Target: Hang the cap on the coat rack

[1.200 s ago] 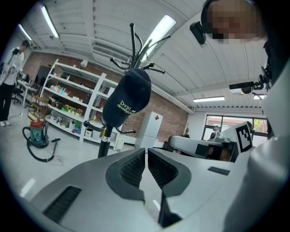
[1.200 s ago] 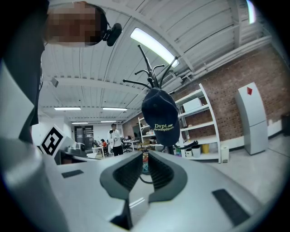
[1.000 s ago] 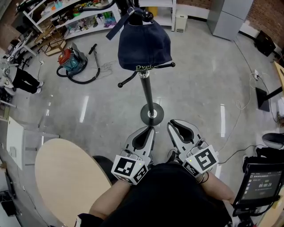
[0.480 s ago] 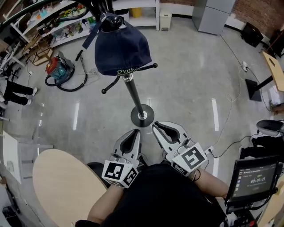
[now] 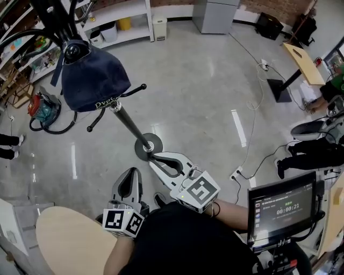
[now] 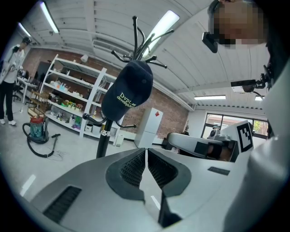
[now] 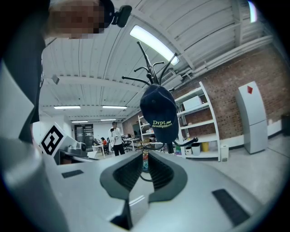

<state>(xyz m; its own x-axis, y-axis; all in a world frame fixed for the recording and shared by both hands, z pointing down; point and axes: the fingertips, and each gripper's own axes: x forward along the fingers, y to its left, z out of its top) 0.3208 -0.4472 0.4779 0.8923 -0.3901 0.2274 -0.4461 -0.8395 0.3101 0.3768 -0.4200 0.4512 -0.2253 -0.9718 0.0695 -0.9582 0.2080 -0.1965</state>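
Observation:
A dark blue cap (image 5: 94,80) hangs on top of the black coat rack (image 5: 129,126), whose round base (image 5: 148,146) stands on the grey floor. The cap also shows in the left gripper view (image 6: 129,90) and the right gripper view (image 7: 158,113), ahead of both jaws and above them. My left gripper (image 5: 133,172) is held close to my body, shut and empty (image 6: 146,156). My right gripper (image 5: 153,157) points at the rack's base, apart from the cap. Its pads (image 7: 145,165) leave only a thin slit with nothing in it.
A round wooden table (image 5: 64,236) is at my lower left. A monitor (image 5: 282,207) stands at my right. A vacuum cleaner (image 5: 43,107) and white shelves (image 5: 118,16) lie behind the rack. A cable (image 5: 250,107) runs over the floor at the right.
The head view has swung, so the rack and cap now sit further left and the monitor shows larger at the right. Both grippers stay near my body, empty.

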